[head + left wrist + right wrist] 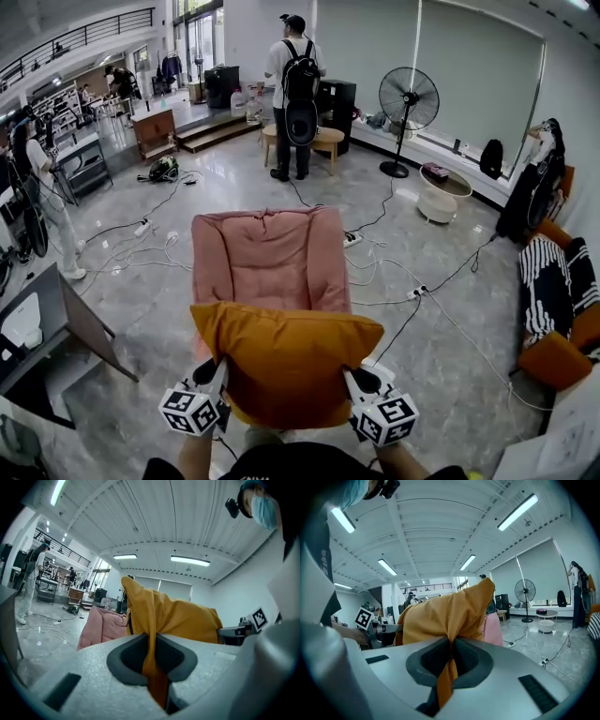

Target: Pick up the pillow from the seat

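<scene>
Orange pillow (286, 361) held up between both grippers, close to person's body, overlapping front edge of pink seat (262, 258) in head view; contact with seat cannot be told. Left gripper (217, 377) fingers nearly together, pinching fold of fabric at pillow's left corner (151, 656). Right gripper (356, 382) fingers likewise clamped on pillow's right corner (450, 660). Cloth bunches into each grip. Beyond seat: cables on glossy floor (159, 291), person with backpack (298, 84), standing fan (409, 98).
</scene>
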`<state>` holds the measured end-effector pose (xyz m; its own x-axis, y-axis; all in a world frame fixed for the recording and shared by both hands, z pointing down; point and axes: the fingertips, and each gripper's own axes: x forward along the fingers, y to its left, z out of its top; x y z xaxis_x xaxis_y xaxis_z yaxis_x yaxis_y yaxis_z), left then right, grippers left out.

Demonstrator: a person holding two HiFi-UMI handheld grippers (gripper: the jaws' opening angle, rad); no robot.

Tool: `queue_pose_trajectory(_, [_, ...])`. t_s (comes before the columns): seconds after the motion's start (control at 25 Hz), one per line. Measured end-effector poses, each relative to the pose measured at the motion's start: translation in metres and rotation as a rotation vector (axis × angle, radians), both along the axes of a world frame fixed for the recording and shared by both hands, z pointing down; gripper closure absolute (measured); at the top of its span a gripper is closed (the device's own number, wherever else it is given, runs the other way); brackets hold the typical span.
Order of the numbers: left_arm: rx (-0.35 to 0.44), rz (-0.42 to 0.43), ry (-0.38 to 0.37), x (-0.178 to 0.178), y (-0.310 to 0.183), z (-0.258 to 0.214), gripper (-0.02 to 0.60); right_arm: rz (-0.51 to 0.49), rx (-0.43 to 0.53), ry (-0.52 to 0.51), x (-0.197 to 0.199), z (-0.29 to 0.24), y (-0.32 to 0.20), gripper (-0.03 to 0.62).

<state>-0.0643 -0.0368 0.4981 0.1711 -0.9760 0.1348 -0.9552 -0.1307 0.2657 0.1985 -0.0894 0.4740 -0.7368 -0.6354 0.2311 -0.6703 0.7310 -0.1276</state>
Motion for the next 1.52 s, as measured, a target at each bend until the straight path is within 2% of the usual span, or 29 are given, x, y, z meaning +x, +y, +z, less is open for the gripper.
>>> queue_pose_trajectory(0.32, [0.144,0.037,-0.026,0.010,-0.018,-0.066,0.540,0.051,0.100,-0.097,0.015,-0.058,-0.007,0.580])
queue_pose_trajectory(0.64, [0.283,0.064,-0.092,0.012,-0.038,-0.139,0.540,0.071,0.241,-0.176,0.016,-0.121,-0.028,0.580])
queue_pose_trajectory(1.0, [0.322,0.077,-0.116,0.002,-0.053,-0.169,0.540,0.076,0.283,-0.217,0.005,-0.154,-0.043,0.580])
queue_pose_trajectory(1.52, [0.313,0.071,-0.115,-0.021,-0.067,-0.167,0.541,0.093,0.264,-0.203,-0.017,-0.152,-0.060,0.582])
